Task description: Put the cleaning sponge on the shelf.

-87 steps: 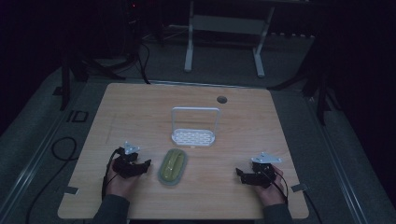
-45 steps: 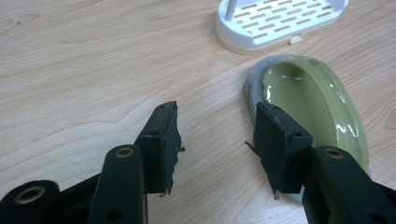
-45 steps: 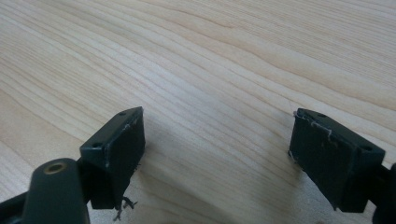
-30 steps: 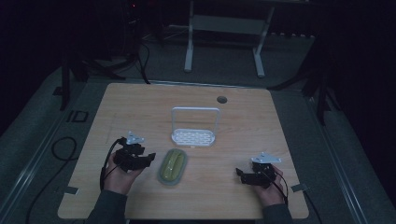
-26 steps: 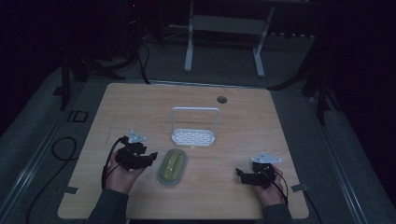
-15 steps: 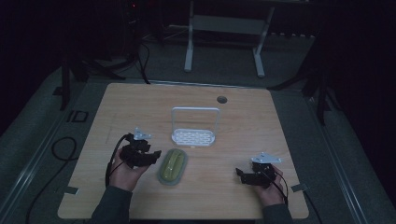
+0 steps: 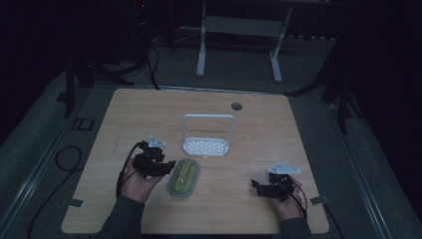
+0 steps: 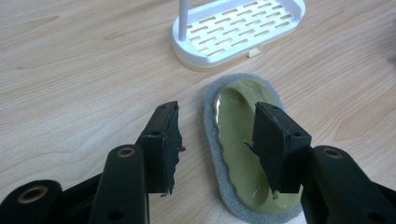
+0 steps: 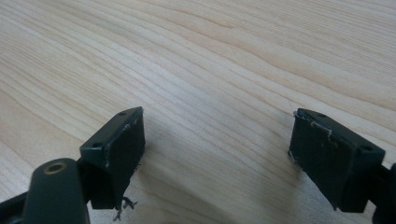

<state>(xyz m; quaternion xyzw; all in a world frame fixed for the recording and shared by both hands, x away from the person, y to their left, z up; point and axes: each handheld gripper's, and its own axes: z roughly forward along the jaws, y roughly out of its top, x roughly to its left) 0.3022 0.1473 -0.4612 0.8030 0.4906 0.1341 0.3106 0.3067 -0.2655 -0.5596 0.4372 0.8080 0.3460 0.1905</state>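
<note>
An oval olive-green sponge with a grey scrub rim lies flat on the wooden table, in front of a white slotted rack with a tall loop handle. My left gripper sits right at the sponge's left edge. In the left gripper view its jaws stand apart; one hangs over the sponge and the other over bare wood. They have just been closing a little, with the sponge's rim between them but not pinched. My right gripper rests open at the front right, over bare wood.
The rack stands just beyond the sponge, near the table's middle. A round cable hole sits at the back edge. Cables trail from both grippers toward the front. Dark floor and a metal stand lie behind the table.
My left gripper has slid right and slightly back, from beside the sponge up to its left edge. The right gripper, sponge and rack have stayed put.
</note>
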